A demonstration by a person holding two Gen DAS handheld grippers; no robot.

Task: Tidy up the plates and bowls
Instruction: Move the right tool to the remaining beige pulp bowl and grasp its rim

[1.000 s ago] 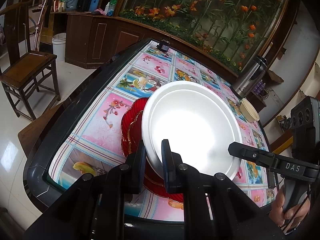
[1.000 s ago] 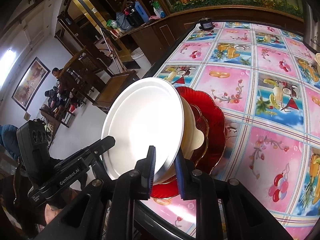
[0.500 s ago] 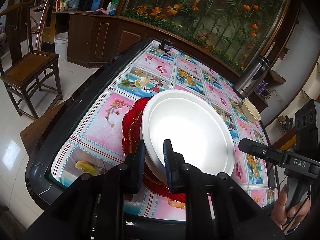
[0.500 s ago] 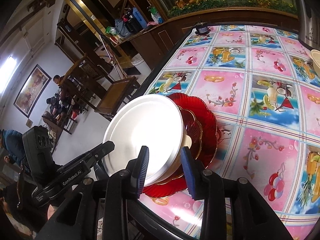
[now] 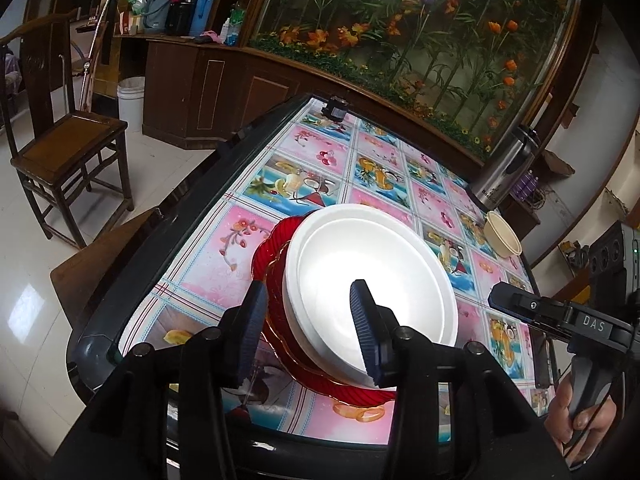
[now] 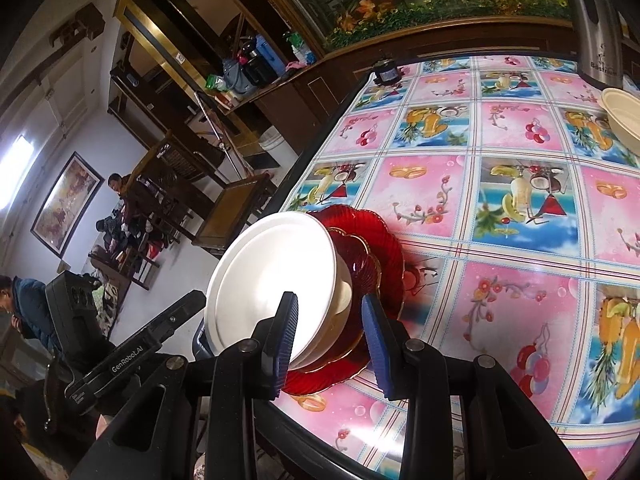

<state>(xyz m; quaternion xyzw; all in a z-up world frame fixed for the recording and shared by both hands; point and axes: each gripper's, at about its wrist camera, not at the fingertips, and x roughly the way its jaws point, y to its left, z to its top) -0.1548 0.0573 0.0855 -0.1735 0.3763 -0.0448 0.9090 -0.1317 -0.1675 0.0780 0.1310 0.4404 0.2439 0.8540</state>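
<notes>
Here, at the bottom centre of the left wrist view, the left gripper [image 5: 308, 332] has its two ridged blue fingers spread wide apart, holding nothing; the near rim of a white plate [image 5: 372, 292] shows in the gap between them. That white plate sits on top of a stack in the middle of the frame, over a red plate [image 5: 276, 248] with a scalloped edge, which lies on a table [image 5: 224, 248] covered in a pink and blue fruit-patterned cloth. At the lower right of this view the other gripper's black arm reaches in. In the right wrist view, the right gripper [image 6: 330, 340], bottom centre, is likewise wide open and empty, its fingers either side of the stack's near edge. There the white plate [image 6: 276, 276] sits left of centre, above a cream bowl [image 6: 344, 292] and the red plate [image 6: 384, 248]. Another cream bowl [image 6: 622, 120] stands at the upper right, well apart, beside a steel kettle [image 6: 596, 20].
</notes>
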